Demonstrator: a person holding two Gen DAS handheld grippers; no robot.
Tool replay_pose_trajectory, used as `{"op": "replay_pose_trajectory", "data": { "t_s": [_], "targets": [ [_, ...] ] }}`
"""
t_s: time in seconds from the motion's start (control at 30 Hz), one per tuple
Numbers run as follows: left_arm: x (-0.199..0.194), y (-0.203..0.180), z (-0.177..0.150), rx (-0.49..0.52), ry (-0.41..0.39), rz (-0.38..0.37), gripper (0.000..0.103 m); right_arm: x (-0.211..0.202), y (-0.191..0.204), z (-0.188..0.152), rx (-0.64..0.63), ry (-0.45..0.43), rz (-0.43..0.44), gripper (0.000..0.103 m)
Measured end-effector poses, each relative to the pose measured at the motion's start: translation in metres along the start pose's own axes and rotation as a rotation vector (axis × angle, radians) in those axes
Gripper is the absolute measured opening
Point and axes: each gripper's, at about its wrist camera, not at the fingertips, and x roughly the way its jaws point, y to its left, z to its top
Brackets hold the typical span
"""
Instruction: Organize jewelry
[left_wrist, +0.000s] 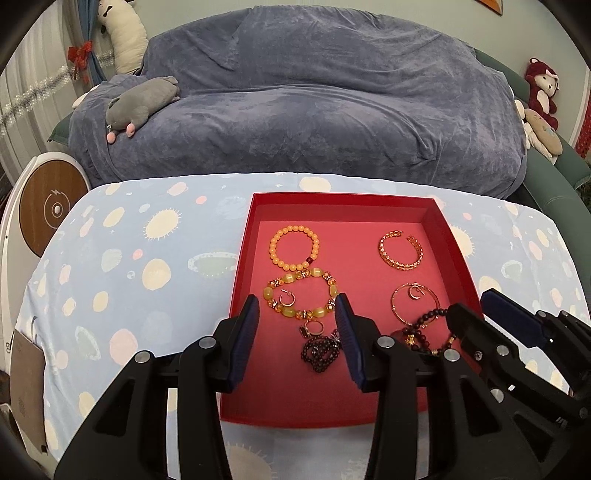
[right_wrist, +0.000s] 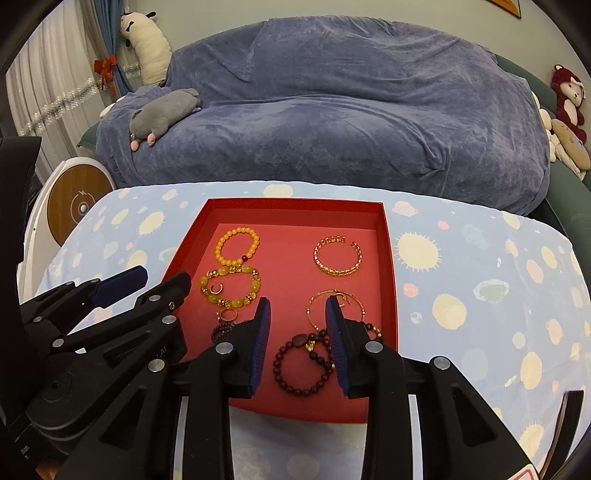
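Note:
A red tray on the table holds the jewelry. In its left column lie an orange bead bracelet, a yellow-green bead bracelet and a dark bead cluster. A gold open bangle, a thin gold hoop and a dark red bead bracelet fill the right column. My left gripper hangs open over the dark cluster. Above the dark red bracelet my right gripper is open too. Neither holds anything.
The table wears a pale blue spotted cloth. Behind it stands a sofa under a blue-grey throw with a grey plush. A round white device with a wooden face sits at the left. More plush toys sit far right.

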Motion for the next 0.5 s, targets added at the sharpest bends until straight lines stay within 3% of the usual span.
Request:
{"op": "replay_pose_trajectory", "data": {
  "t_s": [0.4,0.5],
  "targets": [
    [-0.048,0.003,-0.038,0.002,-0.003,-0.016,0.041,-0.050,0.010,-0.040,-0.008,-0.021,-0.042,0.043],
    [-0.052,0.007,-0.049,-0.009,0.009,-0.016,0.046,-0.055,0.010,-0.050,0.005,-0.011,-0.038,0.045]
  ]
}}
